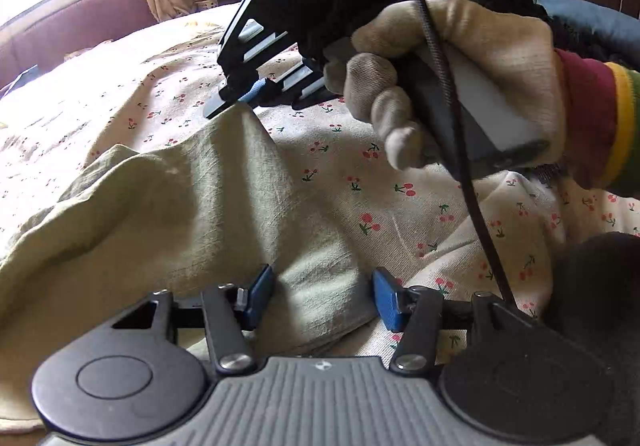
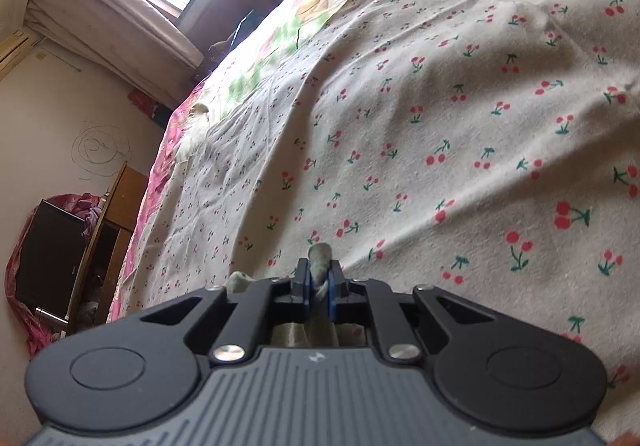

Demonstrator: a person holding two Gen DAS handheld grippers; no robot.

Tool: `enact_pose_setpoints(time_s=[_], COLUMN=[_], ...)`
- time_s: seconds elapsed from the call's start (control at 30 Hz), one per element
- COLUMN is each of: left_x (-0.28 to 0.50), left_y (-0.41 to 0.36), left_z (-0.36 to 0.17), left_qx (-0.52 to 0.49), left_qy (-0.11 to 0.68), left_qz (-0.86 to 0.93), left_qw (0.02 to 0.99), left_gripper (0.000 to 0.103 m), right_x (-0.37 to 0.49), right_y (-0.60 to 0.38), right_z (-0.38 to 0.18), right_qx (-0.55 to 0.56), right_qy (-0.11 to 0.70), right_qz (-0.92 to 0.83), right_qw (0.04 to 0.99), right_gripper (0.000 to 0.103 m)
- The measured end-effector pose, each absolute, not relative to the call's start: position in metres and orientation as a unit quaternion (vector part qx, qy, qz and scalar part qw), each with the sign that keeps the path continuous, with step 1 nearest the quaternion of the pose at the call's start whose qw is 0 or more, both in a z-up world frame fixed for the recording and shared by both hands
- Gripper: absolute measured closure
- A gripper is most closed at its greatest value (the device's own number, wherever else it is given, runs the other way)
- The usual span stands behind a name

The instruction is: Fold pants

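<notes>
While the green pants [image 1: 168,214] are spread over the bed sheet [image 1: 400,206] with little cherries, one corner of the cloth is pinched and lifted by the right gripper [image 1: 252,92], whose blue pads are pressed together on it. It is held by a gloved hand [image 1: 460,86]. The left gripper [image 1: 322,296] is kept spread apart, with a fold of the pants between its fingers [image 1: 386,300], not squeezed.

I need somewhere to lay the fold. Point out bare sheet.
Free: the sheet right of the pants, below the right hand-held gripper; also the wide stretch ahead of it. Crowded: the near left, under the pants.
</notes>
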State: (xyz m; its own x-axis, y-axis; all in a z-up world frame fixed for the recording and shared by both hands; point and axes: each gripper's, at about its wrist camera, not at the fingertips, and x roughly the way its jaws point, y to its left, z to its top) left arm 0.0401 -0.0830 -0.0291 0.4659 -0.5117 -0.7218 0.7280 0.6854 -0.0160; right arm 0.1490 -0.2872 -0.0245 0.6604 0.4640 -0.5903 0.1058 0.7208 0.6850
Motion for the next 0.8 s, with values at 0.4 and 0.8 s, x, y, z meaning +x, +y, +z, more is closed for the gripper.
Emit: enact_pose_setpoints(time_s=[0.4, 0.8], left_x=[0.038, 0.068], left_y=[-0.013, 0.156], left_z=[0.011, 0.021], left_qx=[0.1, 0.048], left_qy=[0.345, 0.337], left_qz=[-0.335, -0.11], left_qw=[0.871, 0.934], left_gripper=[0.032, 0.025], right_x=[0.122, 0.143], right_y=[-0.253, -0.061], right_z=[0.037, 0.041], right_qx=[0.201, 0.031], right_qy=[0.369, 0.403], right_qz=[0.216, 0.422], right_qw=[0.881, 0.812], right_gripper=[0.095, 0.052])
